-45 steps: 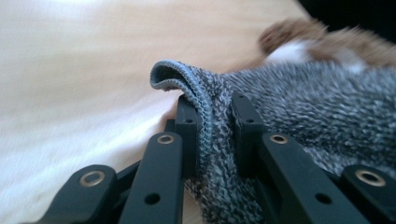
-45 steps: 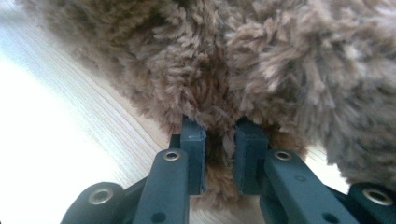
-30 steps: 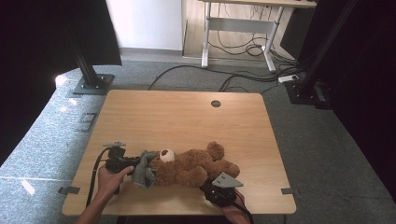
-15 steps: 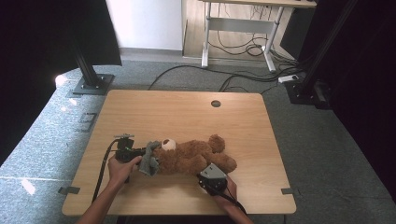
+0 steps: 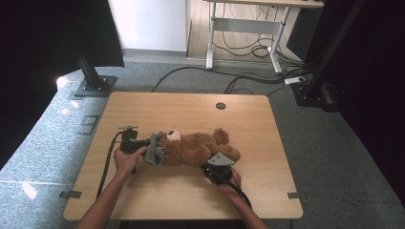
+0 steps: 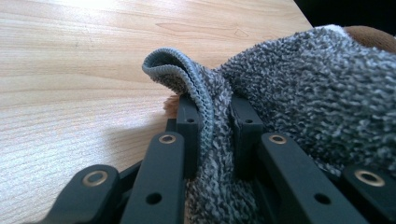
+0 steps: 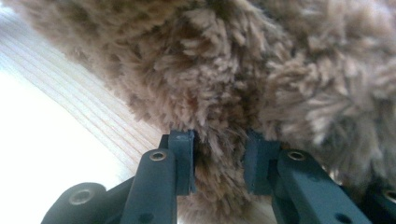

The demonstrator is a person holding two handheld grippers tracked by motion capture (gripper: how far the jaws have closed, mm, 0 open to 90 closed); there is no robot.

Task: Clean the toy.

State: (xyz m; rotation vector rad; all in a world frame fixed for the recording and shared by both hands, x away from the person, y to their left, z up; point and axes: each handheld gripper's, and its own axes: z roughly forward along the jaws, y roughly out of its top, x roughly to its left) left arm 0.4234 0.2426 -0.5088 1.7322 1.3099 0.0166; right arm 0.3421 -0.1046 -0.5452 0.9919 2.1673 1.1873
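Near the front edge of the wooden table [image 5: 191,107], roughly mid-width, a brown teddy bear [image 5: 196,149] lies lengthwise, head toward the left edge w/ its pale muzzle up. A grey knit sock [image 5: 154,149] sits over the head end; how far it's pulled on can't be told from the high view.

Left gripper [image 5: 138,145] sits just left of the bear, held by the left hand [image 5: 126,161]. In the left gripper view its jaws are clamped on the sock [image 6: 299,112], the ribbed cuff [image 6: 180,74] folded over one pad; only a sliver of brown fur shows at the top right corner.

Right gripper [image 5: 217,168] is at the bear's rear, near side, its grey plate on top; the right hand [image 5: 234,183] is mostly hidden behind it. In the right gripper view the jaws have just been closing and now pinch a tuft of the bear's fur [image 7: 219,93]. Which limb is gripped is hard to make out.
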